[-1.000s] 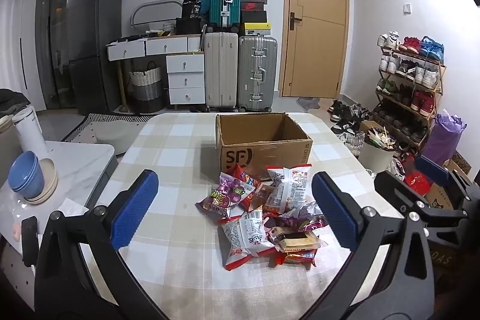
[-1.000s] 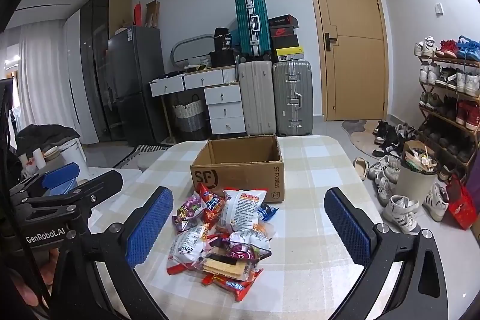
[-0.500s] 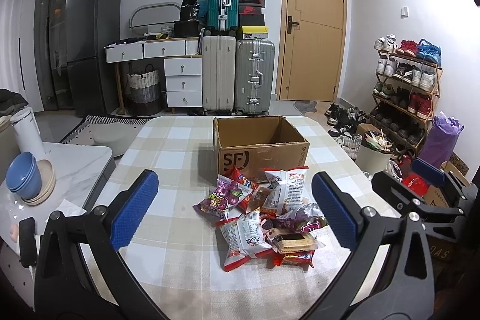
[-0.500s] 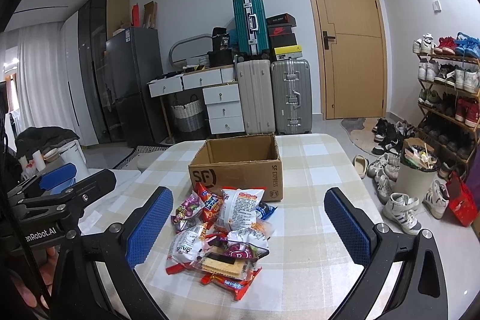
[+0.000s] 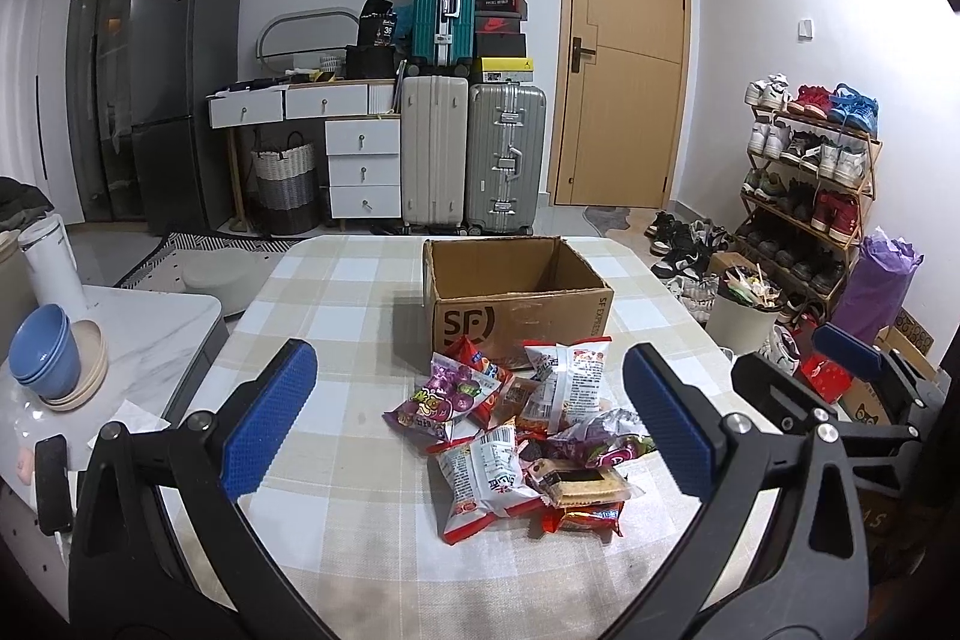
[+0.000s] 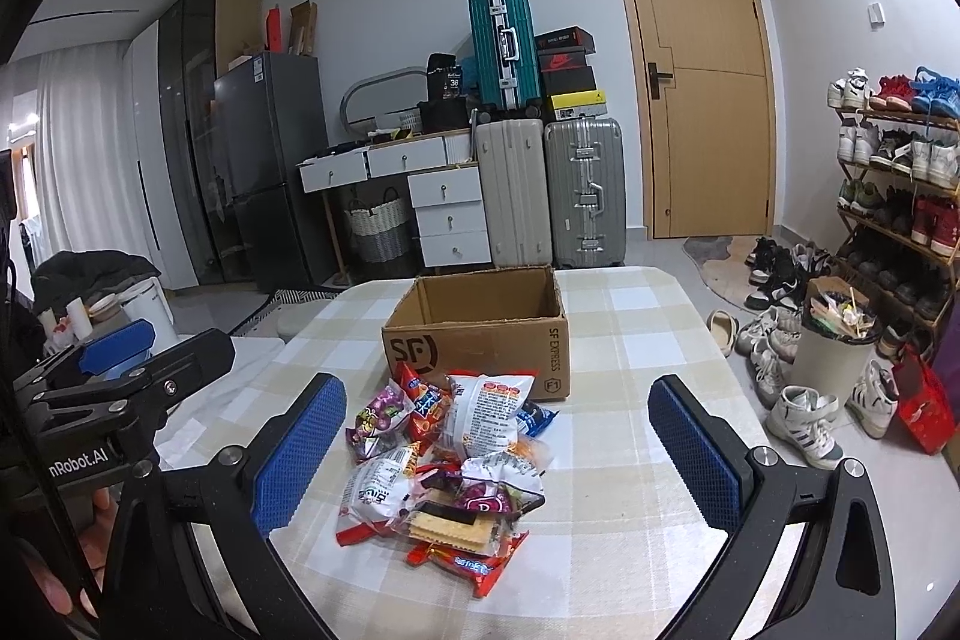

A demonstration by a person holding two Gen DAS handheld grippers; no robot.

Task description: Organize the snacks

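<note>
Vs 1 s ago: barely any change. Both views drifted a touch, box (image 5: 516, 292) and snacks (image 5: 516, 430) sit slightly lower in the left wrist view; nothing on the counter (image 5: 336, 316) moved.

Left gripper (image 5: 465, 424) released, jaws wide apart, nothing between them, hovering over the counter's near edge w/ the snacks ahead. Right gripper (image 6: 498, 451) also released, jaws spread wide, empty, framing the snacks (image 6: 444, 460).

Box (image 6: 480, 334): open-topped cardboard, "SF" on its front, upright mid-counter. What shows of the inside is bare cardboard; floor of it hidden by the front wall.

Snacks: loose heap of approx. a dozen packets on the checked cloth, just in front of the box, rearmost ones touching its front wall. All outside the box.
</note>
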